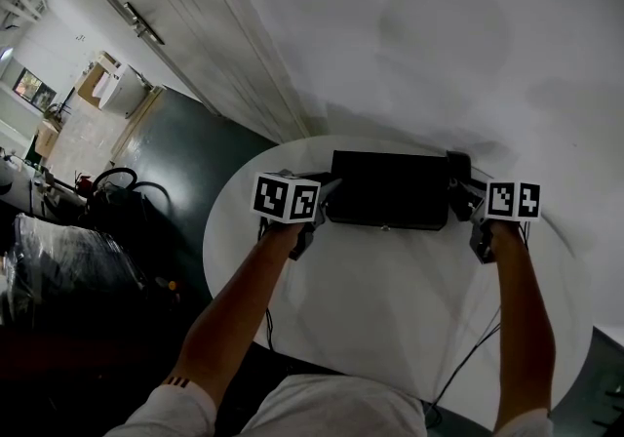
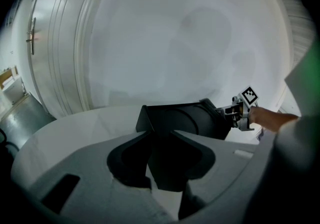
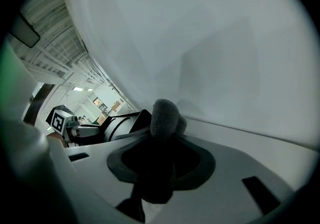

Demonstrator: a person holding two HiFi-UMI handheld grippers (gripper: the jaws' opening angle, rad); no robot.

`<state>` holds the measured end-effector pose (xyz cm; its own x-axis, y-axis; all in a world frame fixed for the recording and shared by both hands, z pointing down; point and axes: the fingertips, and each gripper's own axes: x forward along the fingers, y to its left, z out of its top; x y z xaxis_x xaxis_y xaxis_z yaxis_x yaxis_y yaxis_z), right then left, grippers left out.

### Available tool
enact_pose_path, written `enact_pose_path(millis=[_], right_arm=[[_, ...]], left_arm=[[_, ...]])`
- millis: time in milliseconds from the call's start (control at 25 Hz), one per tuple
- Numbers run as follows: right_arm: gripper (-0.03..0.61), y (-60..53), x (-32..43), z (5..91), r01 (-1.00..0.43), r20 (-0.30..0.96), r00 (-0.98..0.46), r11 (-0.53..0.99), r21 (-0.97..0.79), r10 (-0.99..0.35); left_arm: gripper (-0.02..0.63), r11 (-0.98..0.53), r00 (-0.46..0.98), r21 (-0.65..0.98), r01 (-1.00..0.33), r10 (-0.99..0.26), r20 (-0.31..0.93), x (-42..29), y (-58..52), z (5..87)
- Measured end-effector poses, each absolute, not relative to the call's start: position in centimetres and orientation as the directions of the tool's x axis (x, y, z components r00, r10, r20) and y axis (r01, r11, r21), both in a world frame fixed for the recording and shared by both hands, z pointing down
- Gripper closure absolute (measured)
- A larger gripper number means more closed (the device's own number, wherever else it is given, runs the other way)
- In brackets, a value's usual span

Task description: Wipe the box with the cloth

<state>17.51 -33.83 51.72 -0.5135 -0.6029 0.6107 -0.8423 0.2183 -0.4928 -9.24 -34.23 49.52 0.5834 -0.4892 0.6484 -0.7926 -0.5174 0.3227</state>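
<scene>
Round white table (image 1: pixel 390 318) against a pale wall (image 1: pixel 439 35), dark floor (image 1: pixel 185 152) beside

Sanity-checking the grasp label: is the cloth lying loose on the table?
No, the grey cloth is bunched up between the jaws of the right gripper, which are clamped on it.

The box (image 1: pixel 390 189) lies on the bench (image 1: pixel 390 308) between my two pairs of fingers. Its left end sits just ahead of my closing left fingers (image 1: pixel 329 190), its right end just beside my right fingers (image 1: pixel 470 197), which pinch the cloth (image 3: pixel 165 115). The wall (image 1: pixel 439 35) stands behind the box.
</scene>
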Motion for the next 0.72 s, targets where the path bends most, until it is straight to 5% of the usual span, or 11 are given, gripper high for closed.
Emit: enact_pose_path(millis=[720], right_arm=[[0.471, -27.6, 16.5, 53.5, -0.878, 0.730, -0.478, 0.294, -0.378, -0.488]], left_arm=[[0.492, -0.509, 0.583, 0.327, -0.796, -0.500, 0.640, -9.3, -34.1, 49.6]])
